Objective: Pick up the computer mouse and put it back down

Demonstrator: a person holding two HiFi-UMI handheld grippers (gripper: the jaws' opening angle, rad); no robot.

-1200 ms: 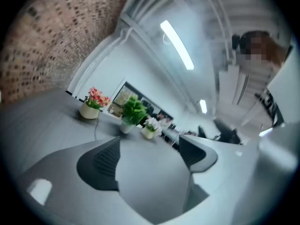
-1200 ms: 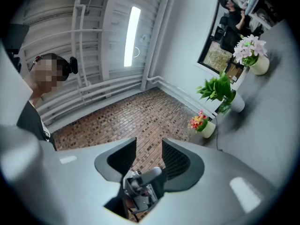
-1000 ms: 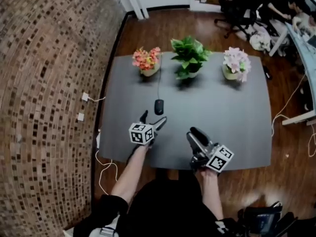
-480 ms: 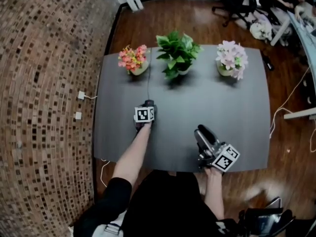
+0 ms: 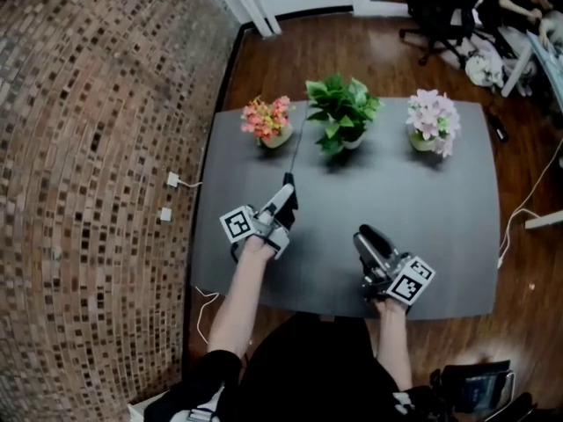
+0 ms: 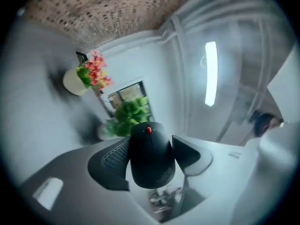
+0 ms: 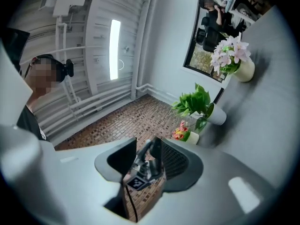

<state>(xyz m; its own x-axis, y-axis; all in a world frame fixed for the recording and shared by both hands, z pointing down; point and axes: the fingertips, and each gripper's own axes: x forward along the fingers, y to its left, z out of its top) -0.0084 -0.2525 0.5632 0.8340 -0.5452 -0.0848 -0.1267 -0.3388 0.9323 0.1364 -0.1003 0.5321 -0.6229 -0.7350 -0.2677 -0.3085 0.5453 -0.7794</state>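
Left tongs (image 5: pixel 285 199) just closing, clamping mouse (image 6: pixel 151 153); right tongs (image 5: pixel 368 237) apart, empty.

Black mouse (image 6: pixel 150 158) with red wheel (image 6: pixel 148 131), grey table (image 5: pixel 422 200)

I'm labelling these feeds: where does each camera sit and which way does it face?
Head view: on the person's head, looking steeply down at the table; both forearms, left gripper and right gripper show.
Left gripper view: on the left gripper, facing the plants; its jaws have just been closing and grip the computer mouse; no body shows.
Right gripper view: on the right gripper, rolled sideways, looking between open, empty jaws at the left gripper; a person's head at left.
Both gripper views share the green plant and orange flowers.
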